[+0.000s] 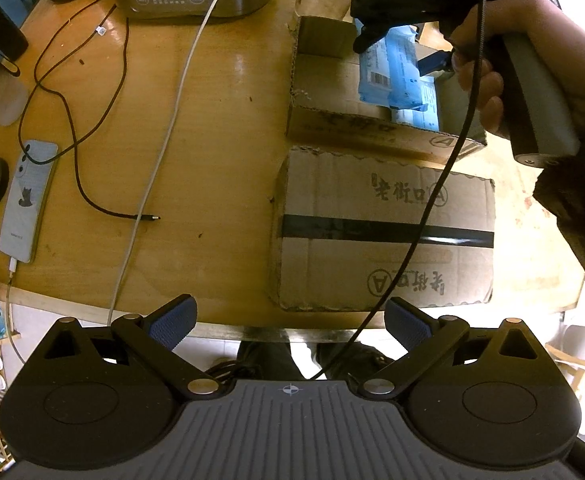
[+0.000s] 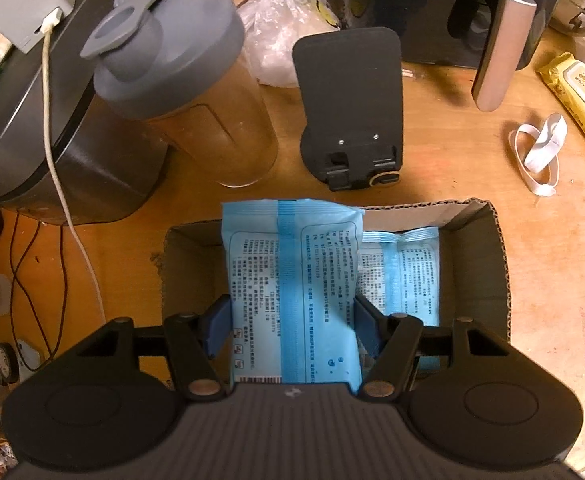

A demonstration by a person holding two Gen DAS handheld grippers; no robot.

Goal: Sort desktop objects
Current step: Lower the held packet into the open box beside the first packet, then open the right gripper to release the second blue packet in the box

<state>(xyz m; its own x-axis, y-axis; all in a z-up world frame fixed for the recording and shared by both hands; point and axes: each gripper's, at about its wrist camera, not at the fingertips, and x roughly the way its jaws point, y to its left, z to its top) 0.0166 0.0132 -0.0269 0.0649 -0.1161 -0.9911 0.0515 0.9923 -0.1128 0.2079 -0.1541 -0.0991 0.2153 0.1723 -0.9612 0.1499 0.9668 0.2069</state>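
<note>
My right hand-held gripper [image 2: 292, 320] clamps a light blue plastic wipes packet [image 2: 292, 292] over the open brown cardboard box [image 2: 496, 264] on the wooden bench [image 2: 552, 280]; released tilted, it may lean on the second blue packet [image 2: 406, 268]. My left hand-held gripper [image 1: 290, 322] hangs open, holding nothing

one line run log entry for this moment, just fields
left hand-held gripper: open, empty, at table edge | right hand-held gripper: shut on blue wipes pack, over open cardboard box | in box: second blue pack
</note>
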